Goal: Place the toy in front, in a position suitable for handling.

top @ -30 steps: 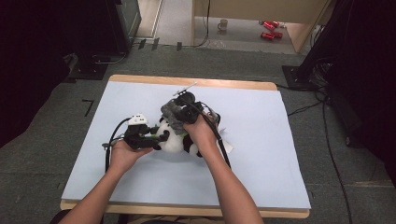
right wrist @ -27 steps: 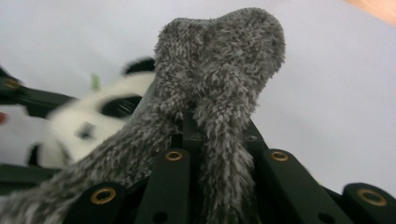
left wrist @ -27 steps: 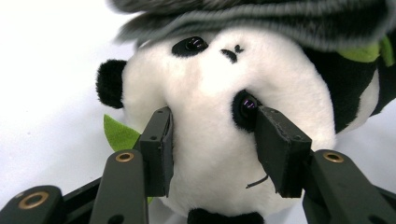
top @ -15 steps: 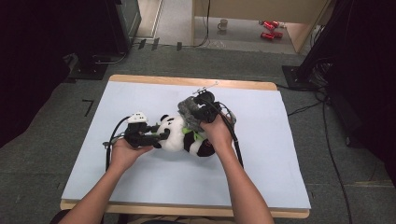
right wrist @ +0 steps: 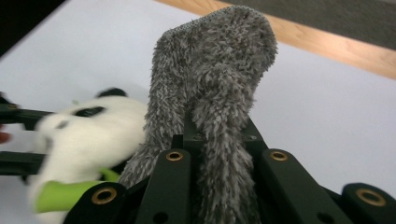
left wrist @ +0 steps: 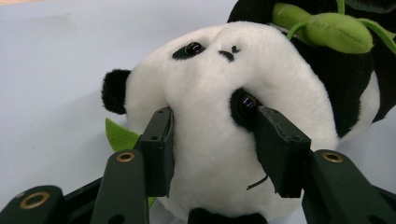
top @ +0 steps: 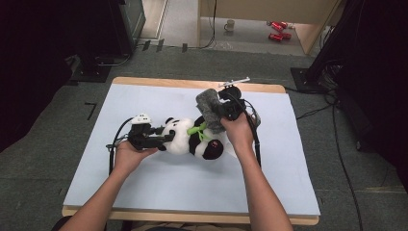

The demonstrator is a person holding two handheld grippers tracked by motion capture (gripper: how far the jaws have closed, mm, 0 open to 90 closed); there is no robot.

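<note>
I've got the left gripper point(top: 161, 139) clamped on the head of the panda plush point(top: 190, 139), and the left gripper view shows why it sits that way — the two jaws press into the white fur on either side of the face, one beside the eye patch, so the toy stays pinned on its back on the light blue table cover point(top: 144, 192) while the other hand works. The panda lies near the middle of the table, head towards my left hand point(top: 126, 158), its green leaf point(top: 197, 130) across the chest. My right gripper point(top: 222, 107) is closed tight on a grey fuzzy cloth point(top: 207, 103), a soft fleecy piece that stands up out of the jaws in the right gripper view. I judge it is meant for the toy, as a wrap or garment. That cloth is held above and just beyond the panda's lower body, clear of it, while the head rests squarely between the left jaws.
</note>
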